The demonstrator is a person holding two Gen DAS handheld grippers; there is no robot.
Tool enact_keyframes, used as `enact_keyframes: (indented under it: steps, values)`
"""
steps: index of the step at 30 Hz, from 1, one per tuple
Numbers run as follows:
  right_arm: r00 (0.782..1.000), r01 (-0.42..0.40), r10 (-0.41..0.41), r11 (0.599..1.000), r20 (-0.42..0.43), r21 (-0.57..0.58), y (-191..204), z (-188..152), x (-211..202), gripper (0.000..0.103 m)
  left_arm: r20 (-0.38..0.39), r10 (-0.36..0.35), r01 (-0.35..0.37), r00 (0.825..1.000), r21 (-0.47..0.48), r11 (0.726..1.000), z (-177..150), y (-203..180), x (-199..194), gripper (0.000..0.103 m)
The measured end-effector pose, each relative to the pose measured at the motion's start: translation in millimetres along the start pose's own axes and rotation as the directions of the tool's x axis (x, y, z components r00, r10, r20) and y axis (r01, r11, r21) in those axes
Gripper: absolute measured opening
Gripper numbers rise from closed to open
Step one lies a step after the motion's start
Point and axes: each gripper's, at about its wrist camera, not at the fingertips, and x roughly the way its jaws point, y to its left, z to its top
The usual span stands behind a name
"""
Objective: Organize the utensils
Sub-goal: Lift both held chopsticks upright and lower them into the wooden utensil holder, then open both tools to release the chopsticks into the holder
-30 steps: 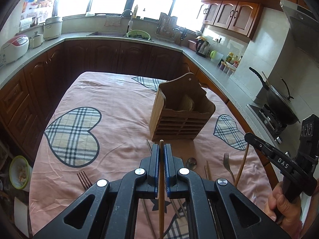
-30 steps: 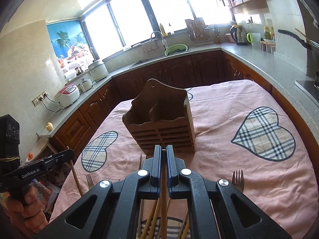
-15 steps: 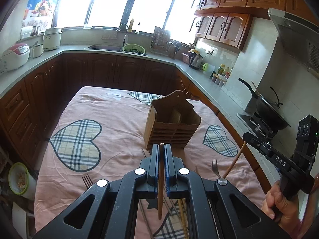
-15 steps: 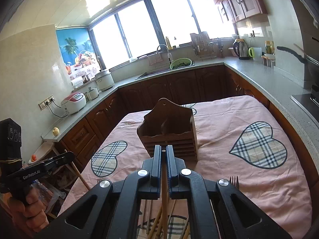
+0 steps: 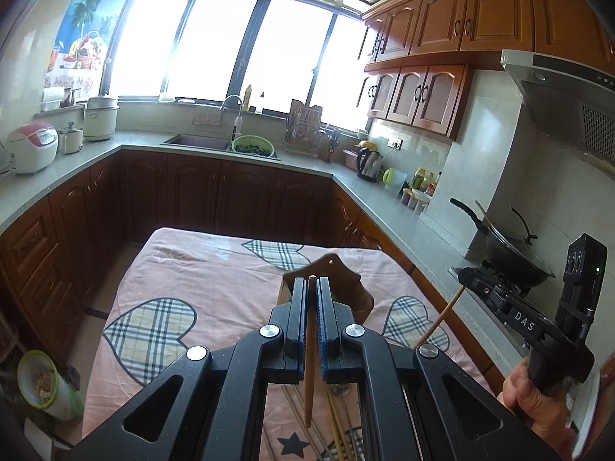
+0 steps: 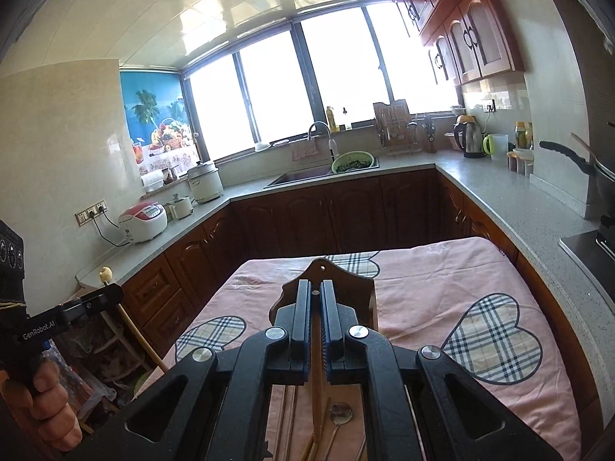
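My left gripper point(image 5: 311, 282) is shut on a wooden chopstick point(image 5: 309, 365), held high above the table. My right gripper point(image 6: 315, 286) is shut on another wooden chopstick point(image 6: 317, 388); it also shows in the left wrist view point(image 5: 438, 324), hanging from the right gripper. The left one shows in the right wrist view point(image 6: 140, 336). The brown wooden utensil holder point(image 5: 346, 280) point(image 6: 346, 284) stands on the pink tablecloth, mostly hidden behind the fingers. More chopsticks point(image 5: 338, 430) and a spoon point(image 6: 340, 413) lie on the cloth below the grippers.
The table with the pink cloth and plaid hearts point(image 5: 150, 330) point(image 6: 492, 338) is ringed by dark wood cabinets and grey countertops point(image 6: 511, 199). A wok point(image 5: 511, 253) sits on the stove at right. A bowl point(image 5: 42, 384) stands on the floor at left.
Both grippers have risen and tilted up with their chopsticks. The holder and table now look smaller and lower, and the forks have dropped out of view.
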Motion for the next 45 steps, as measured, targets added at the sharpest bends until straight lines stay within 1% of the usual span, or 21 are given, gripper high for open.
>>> enact_keyframes:
  steps: [3, 5, 8, 15, 19, 22, 25, 27, 30, 34, 40, 42, 43, 45]
  values:
    - [0.999, 0.007, -0.007, 1.0, 0.042, -0.006, -2.1, 15.6, 1.5, 0.004, 0.039, -0.002, 0.002, 0.999, 0.006, 1.0, 10.1, -2.5, 4.0, 0.003]
    - [0.997, 0.018, -0.017, 1.0, 0.072, -0.009, -2.9, 26.8, 2.6, 0.004, 0.072, 0.008, -0.009, 0.997, 0.017, 1.0, 17.4, -4.5, 9.4, 0.003]
    - [0.994, 0.028, -0.027, 1.0, 0.108, -0.007, -5.2, 44.4, 9.9, 0.004, 0.103, 0.013, -0.015, 0.995, 0.016, 1.0, 23.8, -4.8, 23.9, 0.003]
    - [0.984, 0.06, -0.062, 0.998, 0.169, 0.017, -16.0, 77.5, 38.7, 0.004, 0.14, 0.024, -0.02, 0.99, -0.03, 0.999, 38.6, 1.9, 72.7, 0.003]
    - [0.981, 0.066, -0.073, 0.997, 0.181, 0.044, -28.8, 87.4, 60.1, 0.004, 0.141, 0.046, -0.037, 0.989, -0.065, 0.997, 39.3, 8.7, 111.8, 0.003]
    - [0.981, 0.072, -0.082, 0.995, 0.178, 0.062, -37.2, 84.0, 77.9, 0.004, 0.127, 0.064, -0.053, 0.99, -0.087, 0.995, 35.3, 13.1, 144.0, 0.003]
    - [0.982, 0.071, -0.083, 0.995, 0.169, 0.076, -44.9, 72.1, 97.0, 0.004, 0.13, 0.074, -0.06, 0.989, -0.109, 0.992, 23.7, 15.5, 175.6, 0.003]
    - [0.98, 0.084, -0.096, 0.993, 0.173, 0.078, -49.4, 62.8, 107.8, 0.004, 0.124, 0.089, -0.075, 0.988, -0.113, 0.991, 20.7, 14.6, 193.6, 0.003]
    - [0.984, 0.086, -0.099, 0.992, 0.151, 0.091, -55.9, 49.4, 124.6, 0.004, 0.119, 0.11, -0.098, 0.987, -0.108, 0.989, 8.2, 8.7, 219.5, 0.003]
    - [0.988, 0.082, -0.098, 0.988, 0.12, 0.131, -68.9, 32.7, 142.1, 0.005, 0.093, 0.099, -0.087, 0.991, -0.124, 0.988, -4.4, 3.9, 252.2, 0.003]
    - [0.989, 0.077, -0.099, 0.978, 0.106, 0.192, -85.7, 15.6, 149.7, 0.004, 0.054, 0.096, -0.087, 0.994, -0.153, 0.984, -10.3, 15.2, 280.2, 0.003]
    - [0.99, 0.079, -0.101, 0.976, 0.102, 0.203, -88.3, 12.8, 150.5, 0.005, 0.063, 0.109, -0.099, 0.992, -0.151, 0.984, -7.5, 17.8, 280.9, 0.004]
    - [0.989, 0.082, -0.106, 0.975, 0.104, 0.207, -89.7, 12.5, 149.7, 0.005, 0.063, 0.112, -0.101, 0.992, -0.152, 0.983, -6.7, 20.9, 275.3, 0.004]
    - [0.989, 0.08, -0.104, 0.974, 0.102, 0.211, -90.8, 13.1, 149.2, 0.005, 0.057, 0.106, -0.095, 0.993, -0.163, 0.982, -2.8, 24.1, 273.3, 0.004]
